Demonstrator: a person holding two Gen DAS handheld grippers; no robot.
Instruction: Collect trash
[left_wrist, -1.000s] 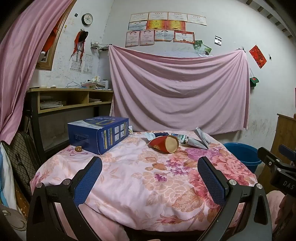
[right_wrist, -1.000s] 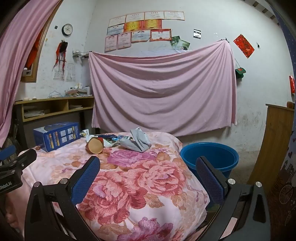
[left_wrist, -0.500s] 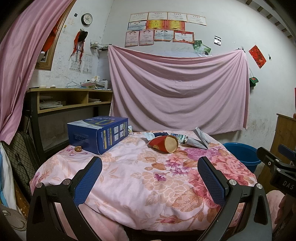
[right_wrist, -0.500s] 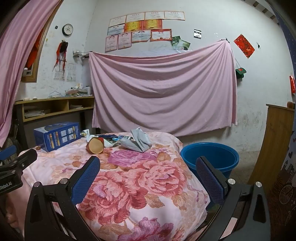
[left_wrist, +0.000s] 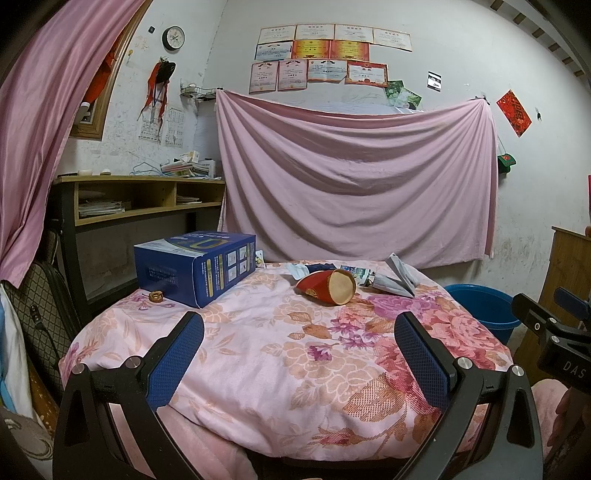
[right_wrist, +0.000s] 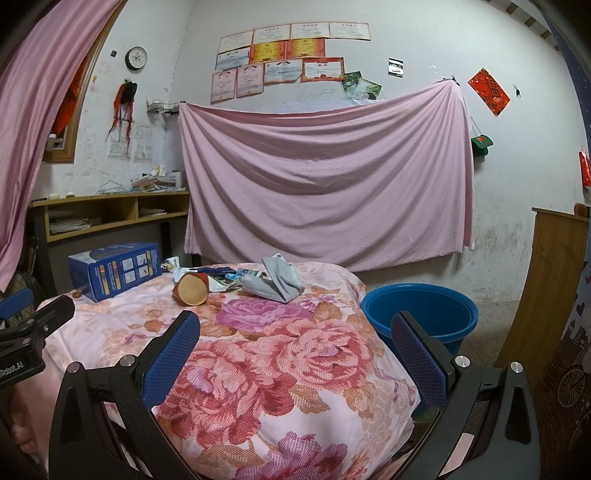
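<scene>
A glossy blue cardboard box (left_wrist: 195, 266) sits at the left of the round table, whose floral quilted cover (left_wrist: 280, 354) is soft and puckered. A small brown ring-shaped scrap (left_wrist: 155, 296) lies just beside the box. Toward the far middle, a red paper cup (left_wrist: 327, 286) lies on its side, its round tan mouth facing the camera. Beside it are crumpled wrappers (right_wrist: 236, 275) and a folded grey pouch (right_wrist: 276, 280). Right of the table, on the floor, stands a smooth blue plastic bucket (right_wrist: 421, 314). The left gripper (left_wrist: 298, 349) and right gripper (right_wrist: 295, 349) both hover at the near edge, textured blue pads spread wide, holding nothing.
</scene>
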